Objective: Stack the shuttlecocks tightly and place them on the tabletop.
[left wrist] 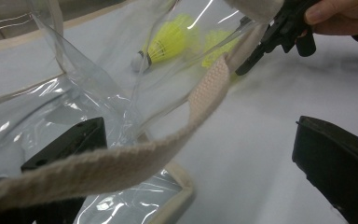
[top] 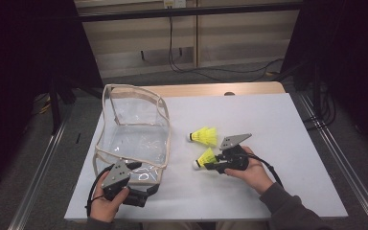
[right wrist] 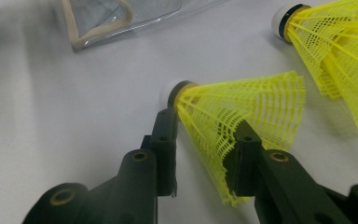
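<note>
A yellow shuttlecock (top: 204, 157) (right wrist: 242, 107) lies on the white table with its white cork pointing left. My right gripper (top: 210, 160) (right wrist: 205, 126) is shut on its mesh skirt, one jaw on each side. A second yellow shuttlecock (top: 203, 136) (right wrist: 335, 42) lies just beyond it, untouched. A clear plastic bag (top: 134, 129) with beige trim stands open at the left. My left gripper (top: 146, 179) (left wrist: 198, 126) is open at the bag's near edge, and the bag's beige strap (left wrist: 121, 163) crosses in front of its jaws. Through the bag's wall, the left gripper view shows both shuttlecocks (left wrist: 168, 42).
The white table top (top: 268, 124) has free room to the right and behind the shuttlecocks. A wooden strip (top: 211, 89) runs along its far edge. Metal rails (top: 335, 158) flank the table. Cables hang behind it.
</note>
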